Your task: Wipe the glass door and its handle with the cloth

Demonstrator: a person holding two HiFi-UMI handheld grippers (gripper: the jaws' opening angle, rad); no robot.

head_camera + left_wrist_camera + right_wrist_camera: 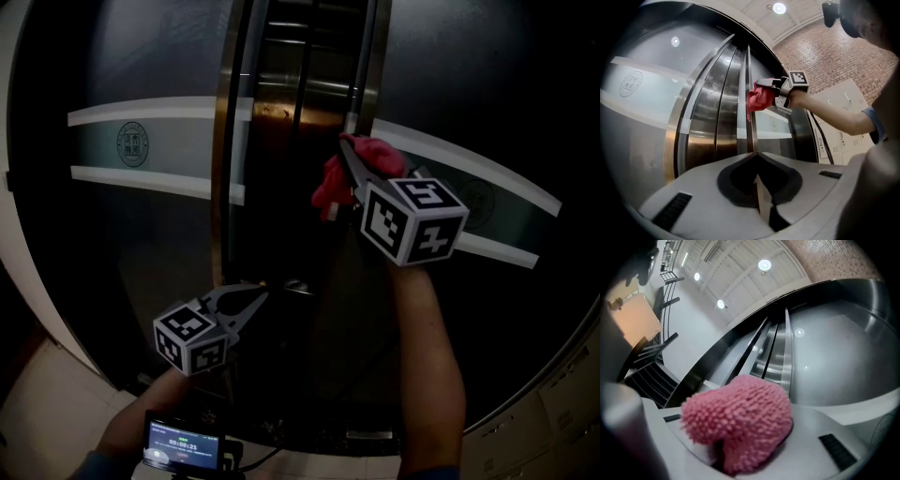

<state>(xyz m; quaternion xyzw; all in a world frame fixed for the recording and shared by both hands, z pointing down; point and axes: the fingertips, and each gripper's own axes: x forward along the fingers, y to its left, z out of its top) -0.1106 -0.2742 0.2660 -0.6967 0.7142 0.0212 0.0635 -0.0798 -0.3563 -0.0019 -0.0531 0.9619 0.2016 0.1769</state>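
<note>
Left gripper (pixel 253 298), jaws together and empty, hangs below the door handle (pixel 360 70); right gripper (pixel 349 150) clamps the pink chenille cloth (pixel 330 186) at it.

Brick wall (pixel 825 51) — ceiling lamp (pixel 778 7); lit screen (pixel 184 443) below

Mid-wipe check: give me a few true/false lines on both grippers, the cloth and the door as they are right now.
1. The right gripper is shut on the pink cloth. True.
2. The left gripper holds a second cloth. False: its jaws are together with nothing between them.
3. The cloth is up at the vertical metal bar between the glass panels. True.
4. In the head view the left gripper is higher than the right one. False: it is lower, towards the bottom left.
5. The glass carries a frosted band with a round emblem. True.
</note>
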